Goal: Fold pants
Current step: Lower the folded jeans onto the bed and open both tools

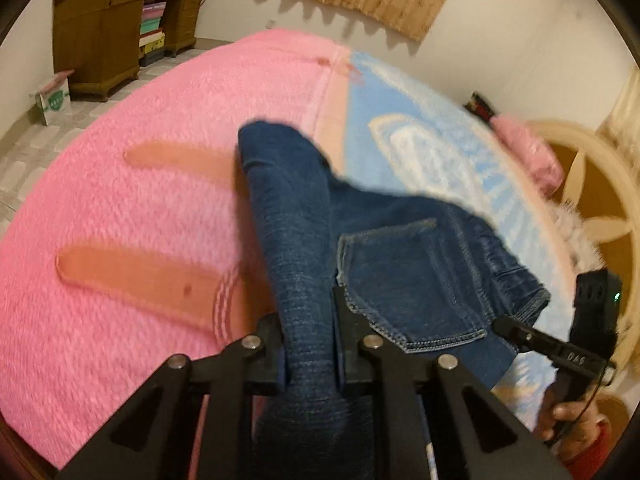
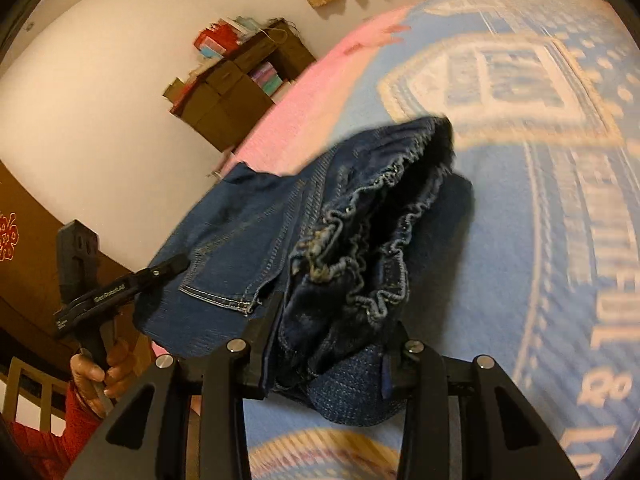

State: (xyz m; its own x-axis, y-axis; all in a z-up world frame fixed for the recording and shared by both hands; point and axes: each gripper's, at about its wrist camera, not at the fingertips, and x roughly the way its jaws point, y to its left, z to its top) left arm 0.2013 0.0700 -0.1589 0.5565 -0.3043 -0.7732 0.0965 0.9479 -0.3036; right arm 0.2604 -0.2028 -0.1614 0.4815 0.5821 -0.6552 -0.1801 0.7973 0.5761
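Dark blue jeans (image 1: 400, 256) are held up over the bed, back pocket facing the left wrist camera. My left gripper (image 1: 308, 320) is shut on a bunched leg of the jeans that runs between its fingers. My right gripper (image 2: 332, 336) is shut on the elastic waistband end of the jeans (image 2: 360, 248), which gapes open in front of it. The right gripper also shows in the left wrist view (image 1: 504, 326), at the waistband edge. The left gripper shows in the right wrist view (image 2: 176, 265), at the pocket side.
The bed carries a pink blanket (image 1: 140, 184) on one side and a light blue patterned blanket (image 2: 540, 200) on the other. A cream headboard (image 1: 592, 184) and pink pillow (image 1: 528, 152) lie at the far right. A wooden desk (image 1: 108, 32) stands by the wall.
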